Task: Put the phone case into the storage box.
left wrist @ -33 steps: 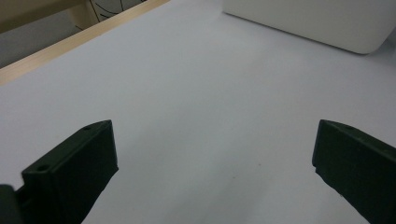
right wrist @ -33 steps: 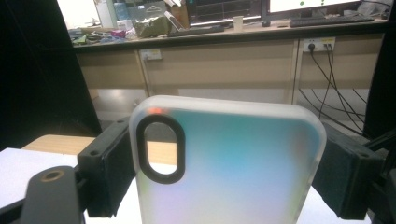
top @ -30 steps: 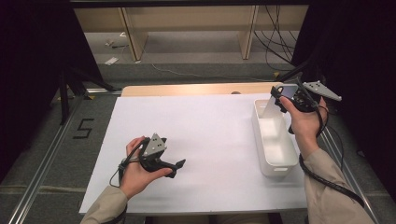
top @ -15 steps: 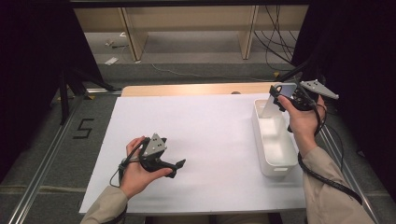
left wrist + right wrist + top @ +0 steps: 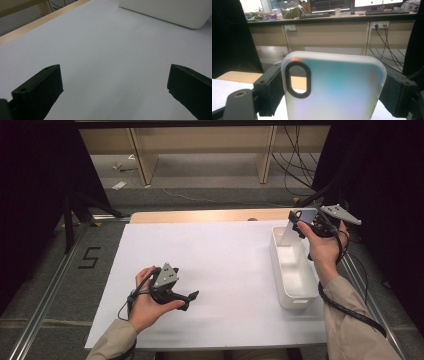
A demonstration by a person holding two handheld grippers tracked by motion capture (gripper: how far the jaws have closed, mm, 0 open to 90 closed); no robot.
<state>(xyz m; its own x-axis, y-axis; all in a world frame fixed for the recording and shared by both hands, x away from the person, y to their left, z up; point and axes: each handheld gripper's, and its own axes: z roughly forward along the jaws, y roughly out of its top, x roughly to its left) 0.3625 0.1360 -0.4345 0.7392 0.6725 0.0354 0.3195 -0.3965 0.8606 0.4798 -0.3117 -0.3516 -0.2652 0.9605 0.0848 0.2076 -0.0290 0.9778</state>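
Note:
A translucent phone case [image 5: 334, 87] with a black-rimmed camera cutout stands upright between the jaws of my right gripper [image 5: 332, 92], which is shut on its two long edges. In the high view that right gripper [image 5: 302, 222] holds the phone case [image 5: 296, 227] above the far end of a white bin [image 5: 282, 285] at the right of the table. My left gripper [image 5: 192, 296] rests low over the white table sheet [image 5: 220, 265] at the front left, pointing right. Its jaws stand wide apart with nothing between them, and the left gripper [image 5: 115, 85] faces the bin's wall [image 5: 165, 11].
The white sheet covers most of the table, with a strip of wooden table edge [image 5: 200, 216] at the far side. Cables [image 5: 295, 165] and wooden furniture legs [image 5: 142, 160] lie on the floor beyond. A metal rail [image 5: 45, 295] runs along the left.

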